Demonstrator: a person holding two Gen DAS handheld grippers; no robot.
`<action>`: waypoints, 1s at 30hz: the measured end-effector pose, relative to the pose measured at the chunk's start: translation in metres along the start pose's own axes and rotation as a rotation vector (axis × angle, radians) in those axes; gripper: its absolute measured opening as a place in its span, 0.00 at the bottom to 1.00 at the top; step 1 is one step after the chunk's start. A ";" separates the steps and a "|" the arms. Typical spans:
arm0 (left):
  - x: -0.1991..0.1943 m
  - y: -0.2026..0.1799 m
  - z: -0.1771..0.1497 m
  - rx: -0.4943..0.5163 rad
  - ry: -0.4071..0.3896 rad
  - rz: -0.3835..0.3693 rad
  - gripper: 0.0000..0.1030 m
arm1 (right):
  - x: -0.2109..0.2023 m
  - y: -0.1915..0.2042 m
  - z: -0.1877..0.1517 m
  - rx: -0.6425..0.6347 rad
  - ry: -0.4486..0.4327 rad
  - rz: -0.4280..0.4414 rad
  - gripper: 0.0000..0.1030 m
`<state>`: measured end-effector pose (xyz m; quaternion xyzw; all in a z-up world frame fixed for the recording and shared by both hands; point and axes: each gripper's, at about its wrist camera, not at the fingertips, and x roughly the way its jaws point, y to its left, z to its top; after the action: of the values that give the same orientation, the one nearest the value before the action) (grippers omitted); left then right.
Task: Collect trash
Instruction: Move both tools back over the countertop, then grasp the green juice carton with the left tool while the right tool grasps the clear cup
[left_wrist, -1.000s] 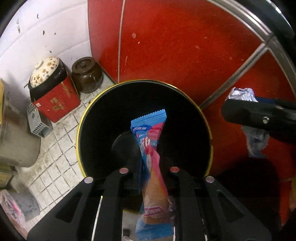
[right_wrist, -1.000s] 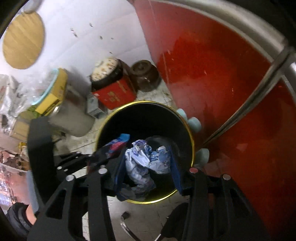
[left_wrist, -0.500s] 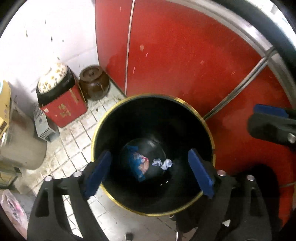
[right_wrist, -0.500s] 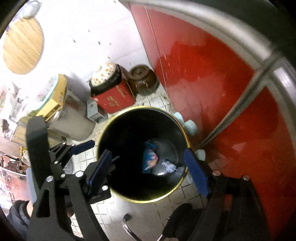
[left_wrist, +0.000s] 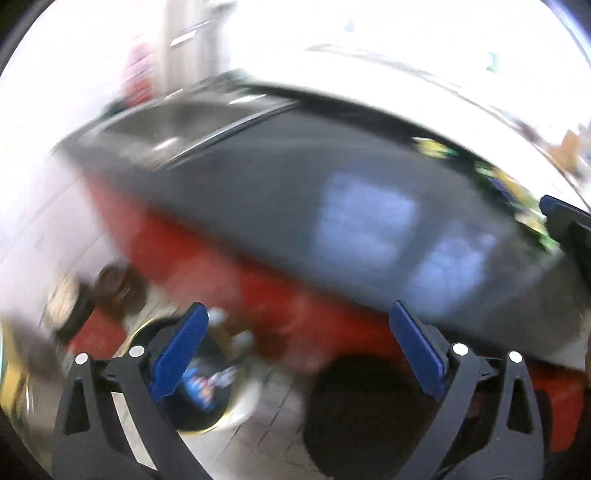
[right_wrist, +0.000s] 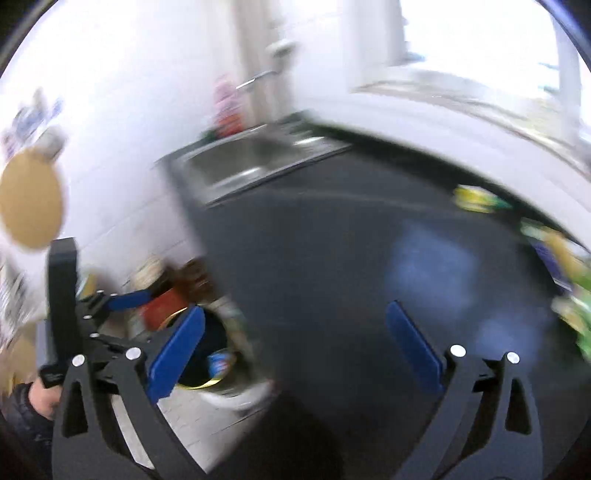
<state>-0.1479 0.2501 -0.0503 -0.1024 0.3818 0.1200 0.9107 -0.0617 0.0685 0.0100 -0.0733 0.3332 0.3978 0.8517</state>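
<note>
Both views are motion-blurred. My left gripper (left_wrist: 295, 314) stands wide, its jaws still opening, nothing between the blue pads. My right gripper (right_wrist: 295, 314) is the same: jaws opening, empty. The black bin (left_wrist: 218, 424) with a yellow rim sits on the floor at lower left, below and left of both grippers, with a blue wrapper (left_wrist: 199, 384) and crumpled scraps inside. The right wrist view also shows the bin (right_wrist: 195, 386), the wrapper (right_wrist: 218, 363) in it, and the left gripper (right_wrist: 125, 301) at the left. Yellow-green wrappers (right_wrist: 476, 199) lie on the dark countertop (right_wrist: 332, 240).
A steel sink (right_wrist: 255, 162) is set into the counter's far left end. A red cabinet front (left_wrist: 221, 258) runs below the countertop (left_wrist: 295, 184). Jars and a red box (left_wrist: 118, 284) stand on the floor by the bin. A round wooden board (right_wrist: 29, 206) hangs on the white wall.
Both grippers let their trash drop into the bin, opened wide, then rose and swung away from it. The views now look over the countertop, with the bin small at lower left.
</note>
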 end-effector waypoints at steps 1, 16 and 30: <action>0.000 -0.022 0.007 0.034 -0.008 -0.023 0.93 | -0.020 -0.028 -0.005 0.042 -0.019 -0.051 0.93; 0.029 -0.314 0.038 0.400 0.035 -0.405 0.93 | -0.199 -0.261 -0.103 0.410 -0.161 -0.377 0.93; 0.128 -0.407 0.098 0.624 0.027 -0.458 0.93 | -0.130 -0.391 -0.071 0.459 -0.062 -0.278 0.93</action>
<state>0.1258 -0.0918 -0.0365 0.0954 0.3794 -0.2096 0.8961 0.1257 -0.3038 -0.0182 0.0888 0.3750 0.1932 0.9023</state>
